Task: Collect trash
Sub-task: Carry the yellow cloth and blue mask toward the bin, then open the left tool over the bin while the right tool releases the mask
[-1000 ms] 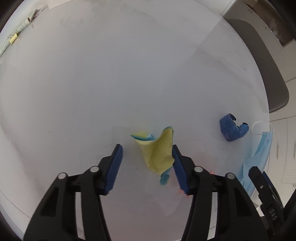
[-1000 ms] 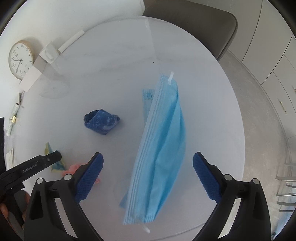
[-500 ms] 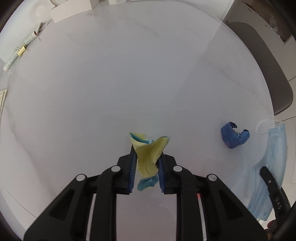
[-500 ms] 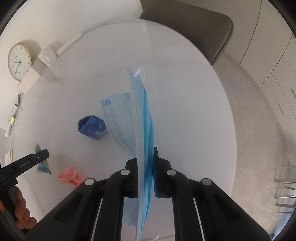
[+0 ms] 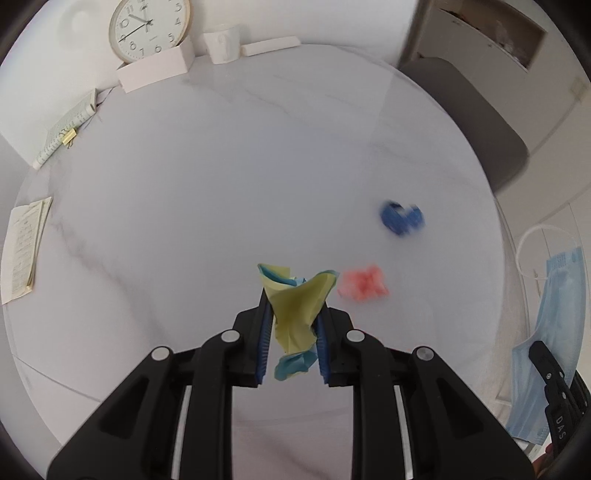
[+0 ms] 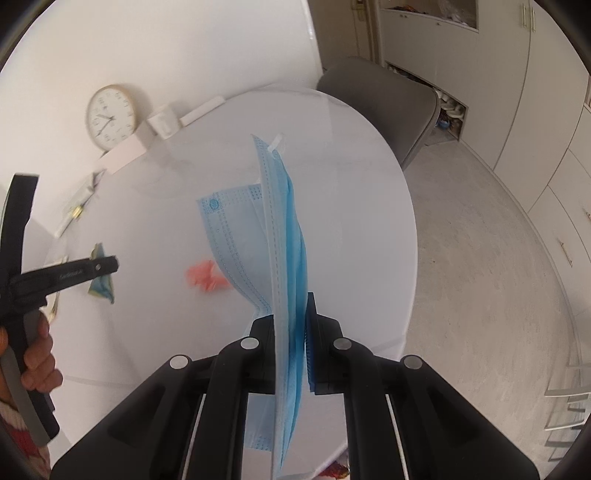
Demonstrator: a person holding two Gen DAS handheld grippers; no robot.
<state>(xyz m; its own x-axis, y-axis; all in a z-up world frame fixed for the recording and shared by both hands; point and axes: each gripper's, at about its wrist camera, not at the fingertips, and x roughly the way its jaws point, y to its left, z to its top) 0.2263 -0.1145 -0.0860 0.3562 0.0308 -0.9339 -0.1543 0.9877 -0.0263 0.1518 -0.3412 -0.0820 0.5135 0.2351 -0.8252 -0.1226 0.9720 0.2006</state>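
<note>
My left gripper [image 5: 291,302] is shut on a crumpled yellow and blue paper [image 5: 295,306], held up above the round white table [image 5: 221,184]. My right gripper [image 6: 290,317] is shut on a light blue face mask [image 6: 284,236], which hangs folded between the pads. The mask [image 5: 546,343] also shows at the right edge of the left wrist view. On the table lie a pink paper wad [image 5: 362,284] and a dark blue crumpled wad [image 5: 402,218]. In the right wrist view the pink wad [image 6: 207,277] lies left of the mask, and the left gripper [image 6: 103,266] holds its paper at far left.
A clock [image 5: 149,27], a white box [image 5: 155,70], a cup [image 5: 221,46] and a flat white block [image 5: 269,46] stand at the table's far edge. Papers [image 5: 24,251] and a clipped booklet [image 5: 64,129] lie at left. A grey chair [image 6: 384,107] stands beyond the table.
Both grippers closed, the left on the yellow and blue paper, the right on the mask. Both then lifted their loads off the table and drew back, bringing the clock and far edge into view.
</note>
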